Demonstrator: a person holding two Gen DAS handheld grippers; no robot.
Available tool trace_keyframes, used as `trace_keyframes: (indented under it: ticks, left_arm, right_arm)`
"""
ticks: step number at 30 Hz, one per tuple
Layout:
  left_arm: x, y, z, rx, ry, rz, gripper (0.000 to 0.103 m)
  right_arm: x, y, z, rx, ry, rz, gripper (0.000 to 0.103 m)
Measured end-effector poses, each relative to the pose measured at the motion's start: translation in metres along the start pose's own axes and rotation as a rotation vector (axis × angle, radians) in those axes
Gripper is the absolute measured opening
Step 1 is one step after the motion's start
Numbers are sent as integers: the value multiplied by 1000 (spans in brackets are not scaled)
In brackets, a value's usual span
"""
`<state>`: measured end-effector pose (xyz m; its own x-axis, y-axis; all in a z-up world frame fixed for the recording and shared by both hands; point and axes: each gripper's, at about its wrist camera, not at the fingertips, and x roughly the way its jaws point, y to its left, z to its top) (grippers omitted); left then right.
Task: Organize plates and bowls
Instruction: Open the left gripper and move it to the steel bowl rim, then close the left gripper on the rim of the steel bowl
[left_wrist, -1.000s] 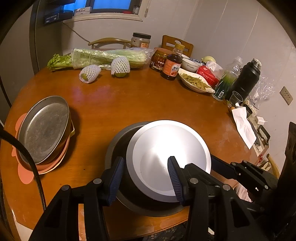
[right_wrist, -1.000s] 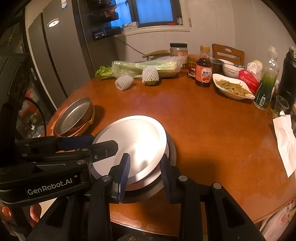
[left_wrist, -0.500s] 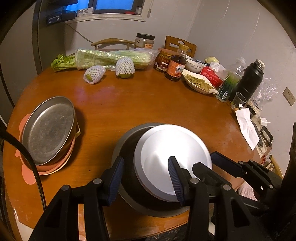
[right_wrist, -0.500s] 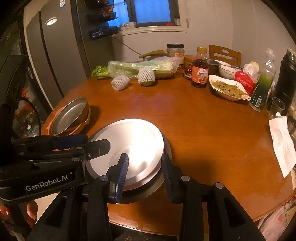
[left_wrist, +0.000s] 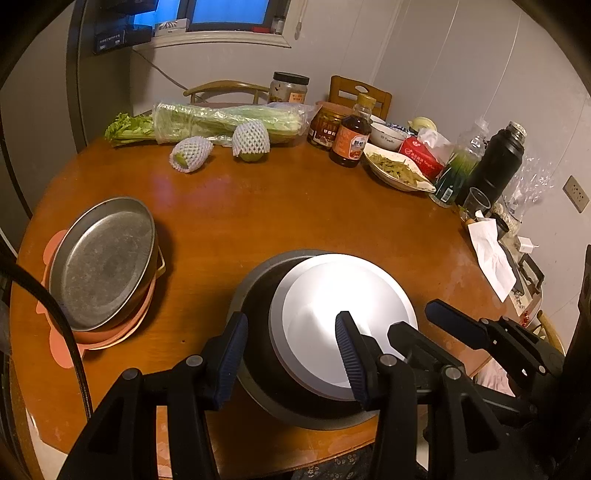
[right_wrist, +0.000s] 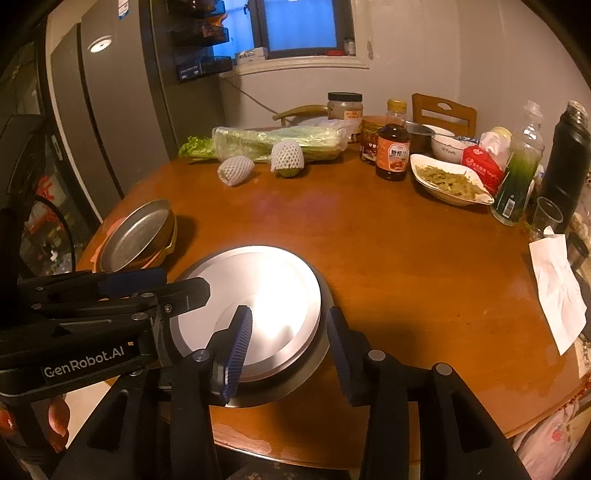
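- Left wrist view: the left gripper (left_wrist: 291, 354) is held over the near edge of the round wooden table (left_wrist: 295, 206), its jaws apart and clamped on nothing; one blue pad is seen outside the dark bowl's rim and the other over the plate.
- A shiny steel plate (left_wrist: 343, 317) is seen resting on a dark metal bowl (left_wrist: 258, 317), off-centre toward the right gripper's side, so that a crescent of the bowl's dark inside is left showing.
- Right wrist view: the right gripper (right_wrist: 288, 350) is set at the near rim of the same steel plate (right_wrist: 255, 299); its jaws have just been opening, and the rim lies between the pads without being pressed, so the plate is judged released.
- Left of the dark bowl, near the table edge, a second stack is seen: a dull metal pan (left_wrist: 103, 258) tilted on a yellow-rimmed dish, and that on a salmon-pink plate (left_wrist: 59, 350).
- Beyond the dark bowl, at the far side of the table, a white dish of greens (left_wrist: 399, 173) and a small white bowl (left_wrist: 388, 134) are left among bottles and jars.
- As a judgement, two stacks are formed and the task is well along; what may be left is squaring the steel plate on its bowl, levelling the tilted pan, or joining the stacks.
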<state>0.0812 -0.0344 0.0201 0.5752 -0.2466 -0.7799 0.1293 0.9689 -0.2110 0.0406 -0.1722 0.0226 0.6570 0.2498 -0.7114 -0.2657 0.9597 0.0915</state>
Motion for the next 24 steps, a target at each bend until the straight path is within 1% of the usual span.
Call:
trace_keyframes:
  ticks: [4, 9, 15, 19, 24]
  left_arm:
    - [-5, 0, 0, 2, -12, 3, 49]
    - [-10, 1, 0, 0, -22, 8, 50]
    - [-16, 3, -1, -4, -35, 25, 52]
    - [-20, 6, -1, 3, -39, 51, 54]
    - [-24, 11, -1, -9, -51, 55, 55]
  right_arm:
    - [-3, 0, 1, 1, -12, 4, 44]
    - [-6, 1, 2, 0, -23, 5, 47]
    - [-9, 1, 3, 0, -37, 5, 48]
    - [-13, -4, 5, 16, -54, 2, 49]
    - [-19, -13, 9, 40, -77, -14, 49]
